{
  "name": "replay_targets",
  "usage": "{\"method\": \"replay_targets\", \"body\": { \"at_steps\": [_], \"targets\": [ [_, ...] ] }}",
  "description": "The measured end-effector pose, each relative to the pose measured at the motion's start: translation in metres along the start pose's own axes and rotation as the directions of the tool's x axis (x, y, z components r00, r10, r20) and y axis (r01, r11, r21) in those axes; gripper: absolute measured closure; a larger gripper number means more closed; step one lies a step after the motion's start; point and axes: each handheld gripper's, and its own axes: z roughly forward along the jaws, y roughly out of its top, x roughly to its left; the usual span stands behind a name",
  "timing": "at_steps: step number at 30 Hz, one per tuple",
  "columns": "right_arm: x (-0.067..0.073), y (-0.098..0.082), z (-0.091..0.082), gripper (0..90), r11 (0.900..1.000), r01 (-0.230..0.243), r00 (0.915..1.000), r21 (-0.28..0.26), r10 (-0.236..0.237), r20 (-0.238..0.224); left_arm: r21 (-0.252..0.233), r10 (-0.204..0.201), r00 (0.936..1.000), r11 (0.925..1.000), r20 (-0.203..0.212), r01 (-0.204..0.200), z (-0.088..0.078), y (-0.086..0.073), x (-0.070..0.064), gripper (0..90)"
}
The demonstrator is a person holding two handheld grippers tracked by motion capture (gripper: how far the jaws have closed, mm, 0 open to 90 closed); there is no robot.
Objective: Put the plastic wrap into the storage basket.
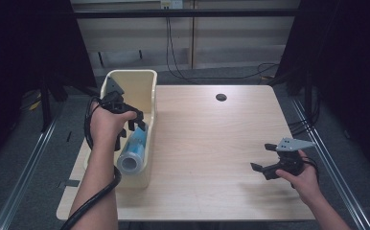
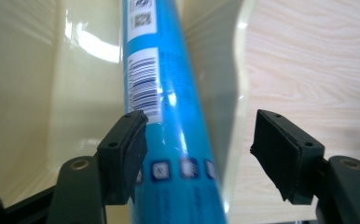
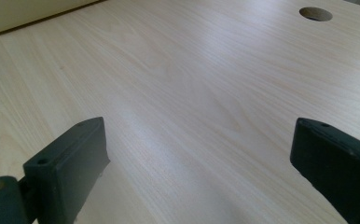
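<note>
so my left gripper has its jaws apart around the blue roll, which lies in the cream bin at the table's left edge, and my right gripper hangs wide open near the right edge

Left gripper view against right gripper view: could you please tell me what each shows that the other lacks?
The left gripper view has the blue roll with its barcode, lying in the cream bin. The right gripper view has the round hole in the tabletop. Both show that bin and the wooden table.
</note>
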Motion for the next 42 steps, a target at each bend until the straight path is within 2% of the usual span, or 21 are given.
{"method": "replay_targets", "body": {
  "at_steps": [3,5,8,9,11,17,23,24,27,28,35,37,41,42],
  "targets": [
    [0.000,0.000,-0.001,3.7,1.000,0.002,1.0000,-0.001,-0.002,0.002,-0.008,0.025,0.9993,0.9997,0.029,-0.025,-0.004,0.000,-0.007,32.3],
    [0.000,-0.001,-0.002,3.7,1.000,0.002,1.0000,-0.005,-0.002,0.009,-0.034,0.030,0.9990,0.9990,0.033,-0.029,-0.007,0.000,-0.014,31.2],
    [0.000,0.000,-0.004,3.7,1.000,-0.001,1.0000,-0.009,0.001,0.009,-0.045,0.078,0.9956,0.9961,0.053,-0.075,-0.011,0.000,-0.022,29.4],
    [-0.001,0.000,-0.004,3.7,1.000,-0.001,1.0000,-0.011,0.001,0.006,-0.051,0.078,0.9952,0.9959,0.059,-0.075,-0.012,0.000,-0.026,28.6],
    [-0.001,0.000,-0.004,3.7,1.000,0.002,1.0000,-0.009,-0.002,0.010,-0.081,0.095,0.9929,0.9927,0.072,-0.089,-0.012,0.000,-0.033,26.9],
    [0.000,0.001,-0.002,3.7,1.000,-0.001,0.9999,-0.009,0.001,0.012,-0.125,0.162,0.9812,0.9810,0.105,-0.148,-0.011,-0.001,-0.050,21.7],
    [0.000,0.001,-0.001,3.7,1.000,0.004,1.0000,-0.008,-0.004,0.004,-0.139,0.189,0.9721,0.9757,0.140,-0.169,-0.005,-0.004,-0.065,20.7],
    [0.000,0.001,-0.001,3.7,1.000,0.006,1.0000,-0.008,-0.006,0.003,-0.140,0.201,0.9684,0.9735,0.148,-0.181,-0.002,-0.004,-0.067,20.0],
    [0.001,0.002,-0.001,3.7,1.000,0.005,1.0000,-0.009,-0.005,-0.006,-0.143,0.223,0.9639,0.9689,0.146,-0.202,0.002,-0.005,-0.072,18.4],
    [0.001,0.002,-0.001,3.7,1.000,0.004,1.0000,-0.007,-0.004,-0.006,-0.151,0.234,0.9610,0.9656,0.148,-0.212,0.004,-0.005,-0.075,17.6],
    [0.001,0.002,0.000,3.7,1.000,0.004,1.0000,-0.011,-0.004,0.001,-0.147,0.280,0.9465,0.9551,0.161,-0.257,0.016,-0.008,-0.088,16.8],
    [0.001,0.002,0.000,3.8,1.000,0.004,1.0000,-0.010,-0.004,0.001,-0.142,0.278,0.9450,0.9564,0.173,-0.255,0.021,-0.010,-0.092,16.4],
    [0.002,0.002,0.000,3.7,1.000,0.005,1.0000,-0.010,-0.005,-0.002,-0.136,0.296,0.9382,0.9521,0.180,-0.274,0.029,-0.012,-0.097,16.3],
    [0.002,0.002,0.000,3.7,1.000,0.005,1.0000,-0.009,-0.005,-0.004,-0.137,0.293,0.9384,0.9528,0.183,-0.271,0.030,-0.013,-0.098,16.2]
  ]
}}
